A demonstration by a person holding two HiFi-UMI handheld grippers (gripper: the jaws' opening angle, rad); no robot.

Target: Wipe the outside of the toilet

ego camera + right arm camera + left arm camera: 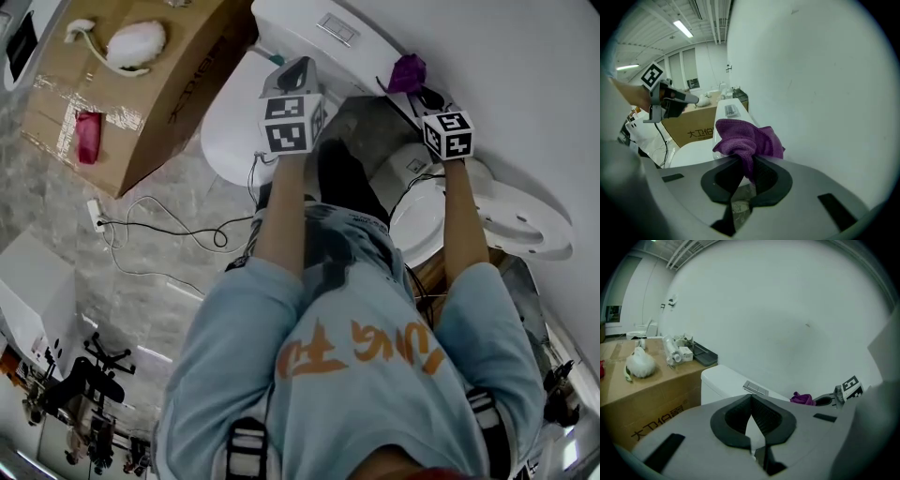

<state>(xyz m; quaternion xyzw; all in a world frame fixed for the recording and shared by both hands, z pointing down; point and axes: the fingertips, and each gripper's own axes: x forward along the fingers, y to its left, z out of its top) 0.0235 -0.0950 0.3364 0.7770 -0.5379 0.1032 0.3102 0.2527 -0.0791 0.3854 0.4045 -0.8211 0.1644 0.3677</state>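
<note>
Toilet stands below the two grippers, with its lid down, its white cistern against the wall and a flush plate on top of the cistern. No wiping contact is visible yet.

The purple cloth is in the right gripper. The jaws are closed on one narrow fold of it, and most of the cloth sits as a loose bunch above the tips. The gripper is raised near the wall, to the right of the cistern. The left gripper has its jaws together with nothing between them, and it points at the cistern.

In my judgement the main risk is the small pinch. When the cloth is dragged over smooth ceramic, friction may pull the fold out and the cloth may drop. If the bunch turns aside, the hard jaws themselves may rub or scratch the surface instead of the cloth. A pass over the cistern top may press the flush plate by accident. The empty left gripper is close to the cistern and may knock it.

Beside the toilet is a cardboard box, and cables lie on the floor near the base. A wipe low down may catch them.
</note>
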